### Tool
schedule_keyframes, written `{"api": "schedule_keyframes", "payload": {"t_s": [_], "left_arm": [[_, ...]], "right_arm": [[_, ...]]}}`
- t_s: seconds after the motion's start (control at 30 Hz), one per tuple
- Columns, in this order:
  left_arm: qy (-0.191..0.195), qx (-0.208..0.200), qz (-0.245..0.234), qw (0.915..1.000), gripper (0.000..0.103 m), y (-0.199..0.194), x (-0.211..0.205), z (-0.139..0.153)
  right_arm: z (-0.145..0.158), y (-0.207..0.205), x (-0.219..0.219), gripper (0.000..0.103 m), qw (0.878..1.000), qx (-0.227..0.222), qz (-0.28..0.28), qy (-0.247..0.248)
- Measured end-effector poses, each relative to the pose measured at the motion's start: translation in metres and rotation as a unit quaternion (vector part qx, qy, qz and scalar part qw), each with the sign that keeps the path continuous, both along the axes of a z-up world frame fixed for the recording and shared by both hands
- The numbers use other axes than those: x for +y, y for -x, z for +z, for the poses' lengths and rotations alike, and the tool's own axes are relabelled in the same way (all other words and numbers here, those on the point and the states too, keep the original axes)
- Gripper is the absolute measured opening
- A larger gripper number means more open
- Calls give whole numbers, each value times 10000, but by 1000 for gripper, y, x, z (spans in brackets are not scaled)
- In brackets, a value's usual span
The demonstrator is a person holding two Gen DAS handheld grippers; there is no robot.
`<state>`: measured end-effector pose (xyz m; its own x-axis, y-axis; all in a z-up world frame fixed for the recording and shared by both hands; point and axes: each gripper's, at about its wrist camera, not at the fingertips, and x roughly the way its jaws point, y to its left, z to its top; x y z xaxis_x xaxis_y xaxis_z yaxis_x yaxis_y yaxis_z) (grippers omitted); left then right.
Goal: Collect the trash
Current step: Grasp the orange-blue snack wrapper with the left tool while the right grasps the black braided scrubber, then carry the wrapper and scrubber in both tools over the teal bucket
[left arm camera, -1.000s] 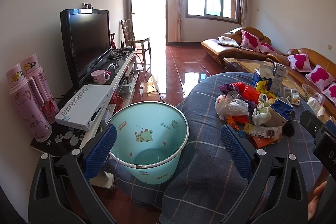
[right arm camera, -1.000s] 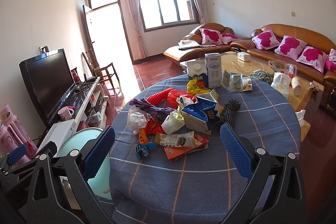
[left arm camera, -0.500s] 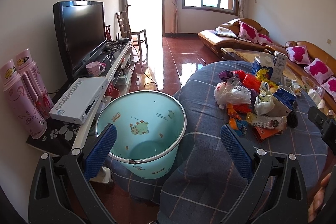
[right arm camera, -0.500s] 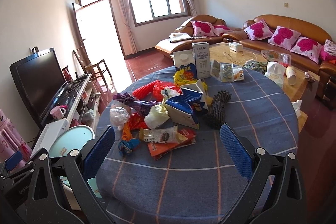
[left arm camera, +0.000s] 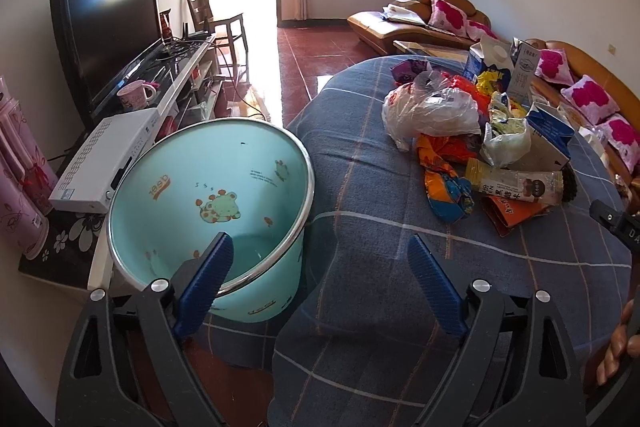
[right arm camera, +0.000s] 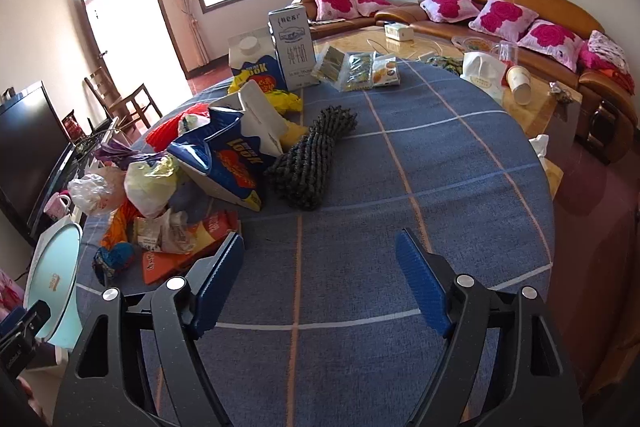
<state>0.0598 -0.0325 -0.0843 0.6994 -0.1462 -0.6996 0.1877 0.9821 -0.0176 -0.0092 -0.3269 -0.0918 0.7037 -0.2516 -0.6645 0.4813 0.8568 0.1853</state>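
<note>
The trash [right arm camera: 192,179], a heap of bags, wrappers and cartons, lies on the left half of the table [right arm camera: 420,163], and it now sits closer and larger in both views than a second ago, because both grippers have dropped toward the tabletop and tipped down. The right gripper [right arm camera: 320,287] hangs over bare cloth just right of the heap's near edge, next to the orange wrapper [right arm camera: 168,263]; its jaws are closing with nothing between them. The left gripper [left arm camera: 318,283] hovers where the bin [left arm camera: 208,203] meets the table edge, its jaws also closing on nothing. That reads as the start of the first pick, with all trash still uncollected. The bin, pale blue with a frog print, stands just left of the table, and what shows of its inside is empty. In the heap, 1 blue carton [right arm camera: 224,159] lies on its side, torn open; 2 cartons [right arm camera: 276,55] stand upright at the far side. A dark rope bundle [right arm camera: 316,155] lies just right of the heap.
</note>
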Motion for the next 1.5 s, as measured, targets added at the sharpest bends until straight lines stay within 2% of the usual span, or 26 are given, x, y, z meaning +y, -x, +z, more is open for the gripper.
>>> {"api": "schedule_keyframes", "payload": {"t_s": [0.13, 0.3, 0.37, 0.43, 0.5, 0.6, 0.67, 0.73, 0.77, 0.83, 0.87, 1.17, 1.5], "left_arm": [[162, 38, -135, 9998, 85, -18, -17, 3], [120, -24, -444, 9989, 85, -37, -54, 5], [156, 143, -533, 9984, 78, -47, -67, -1], [219, 324, -541, 9978, 75, -56, -77, -9], [223, 442, -560, 9972, 73, -62, -83, -15], [245, 582, -603, 9962, 64, -70, -90, -23], [214, 510, -585, 9968, 54, -72, -91, -25], [335, 555, -669, 9957, 36, -75, -88, -25], [401, 573, -685, 9952, 31, -75, -86, -25], [413, 555, -764, 9947, 27, -74, -86, -24], [418, 549, -797, 9944, 24, -73, -86, -24], [641, 345, -1228, 9898, 23, -40, -71, 0], [798, -123, -1594, 9839, 23, -4, -61, 37]], "right_arm": [[-2, -12, -10, 73, 10000, 37, -6, -60], [2, -31, -27, 71, 9997, 23, -12, -233], [4, -40, -29, 71, 9998, 30, 25, -212], [2, -51, -31, 71, 9997, 118, 46, -186], [-3, -61, -35, 70, 9992, 199, 68, -339], [-10, -75, -38, 67, 9983, 318, 104, -470], [-15, -82, -40, 57, 9972, 439, 159, -585], [-21, -85, -44, 35, 9955, 485, 200, -792], [-21, -83, -47, 32, 9951, 446, 193, -865], [-19, -79, -47, 23, 9958, 355, 172, -828], [-16, -75, -45, 22, 9966, 317, 138, -754], [14, -30, -32, 20, 9992, -221, -106, -302], [29, -14, -4, 20, 9992, -389, 95, 20]]}}
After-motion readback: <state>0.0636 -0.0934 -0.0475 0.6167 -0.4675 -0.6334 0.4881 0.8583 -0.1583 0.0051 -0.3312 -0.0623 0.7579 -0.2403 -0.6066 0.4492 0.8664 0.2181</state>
